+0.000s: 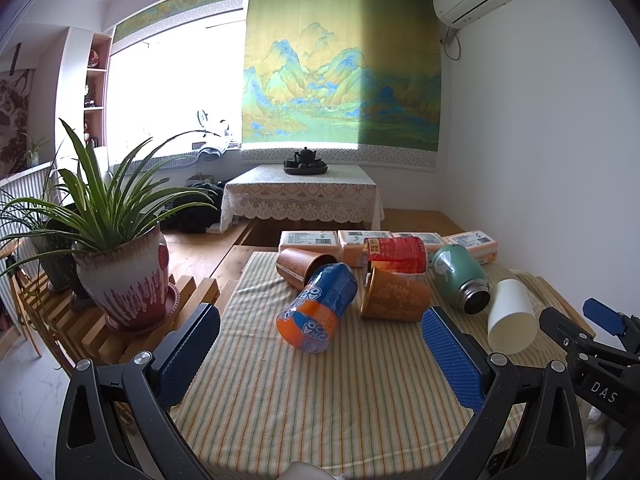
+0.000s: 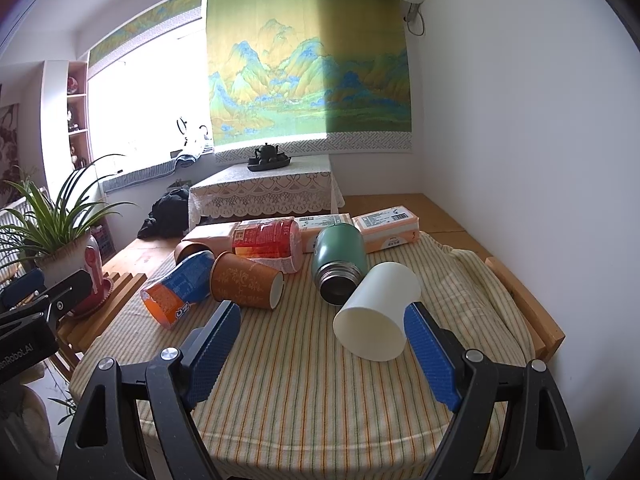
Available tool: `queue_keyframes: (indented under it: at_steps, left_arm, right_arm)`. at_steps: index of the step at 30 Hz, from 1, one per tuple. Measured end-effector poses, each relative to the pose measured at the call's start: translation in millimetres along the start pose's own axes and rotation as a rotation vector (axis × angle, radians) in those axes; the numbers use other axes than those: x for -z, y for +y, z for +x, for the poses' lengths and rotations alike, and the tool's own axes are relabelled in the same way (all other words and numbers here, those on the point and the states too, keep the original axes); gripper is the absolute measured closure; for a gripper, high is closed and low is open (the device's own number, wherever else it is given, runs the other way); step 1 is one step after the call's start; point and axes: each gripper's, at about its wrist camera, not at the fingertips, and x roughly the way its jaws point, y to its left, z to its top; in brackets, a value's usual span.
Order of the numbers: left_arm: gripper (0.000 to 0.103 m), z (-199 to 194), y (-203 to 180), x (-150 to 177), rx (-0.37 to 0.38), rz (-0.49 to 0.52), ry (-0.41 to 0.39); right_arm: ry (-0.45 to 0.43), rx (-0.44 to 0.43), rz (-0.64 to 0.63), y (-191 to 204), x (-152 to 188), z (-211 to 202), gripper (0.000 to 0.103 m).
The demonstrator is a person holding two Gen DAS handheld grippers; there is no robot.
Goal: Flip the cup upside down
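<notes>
Tongs are hanging spread and empty on both sides: the right tongs (image 2: 320,344) are framing the smooth white paper cup (image 2: 376,312), which is lying on its side on the striped cloth-covered desk (image 2: 320,400), open mouth toward the camera, its wall just beside the ribbed blue pad (image 2: 430,356); the left tongs (image 1: 320,354) are facing the glossy blue-and-orange plastic cup (image 1: 318,306). Thin and round, the white cup is risking rolling against the green steel flask (image 2: 340,264) behind it, or crumpling under a hard squeeze.
</notes>
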Motion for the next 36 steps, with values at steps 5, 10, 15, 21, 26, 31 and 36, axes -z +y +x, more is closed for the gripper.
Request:
queue_keyframes:
  at_steps: [5, 10, 15, 21, 26, 31, 36]
  left_arm:
    - [0.001, 7.0, 9.1, 3.0, -0.012, -0.010, 0.016]
    - [0.001, 14.2, 25.3, 8.6, -0.044, -0.032, 0.036]
    - [0.001, 16.7, 47.3, 15.1, -0.087, -0.048, 0.050]
    - [0.001, 20.6, 76.7, 22.6, -0.136, -0.073, 0.072]
    - [0.001, 23.2, 93.3, 26.2, -0.158, -0.091, 0.093]
    - [0.001, 28.4, 102.7, 27.1, -0.158, -0.095, 0.111]
    - [0.001, 29.3, 100.2, 32.2, -0.153, -0.089, 0.127]
  right_arm:
    - [0.026, -0.031, -0.028, 8.5, -5.3, 10.6, 0.022]
    - [0.046, -0.082, -0.095, 26.5, -16.3, 25.2, 0.021]
    - [0.093, -0.162, -0.138, 47.9, -32.2, 51.2, 0.018]
    - [0.158, -0.234, -0.212, 79.4, -50.1, 87.1, 0.018]
    - [0.216, -0.283, -0.229, 96.6, -65.3, 115.7, 0.018]
    - [0.291, -0.317, -0.243, 115.3, -86.7, 150.4, 0.018]
    - [0.406, -0.362, -0.305, 148.7, -104.1, 196.4, 0.018]
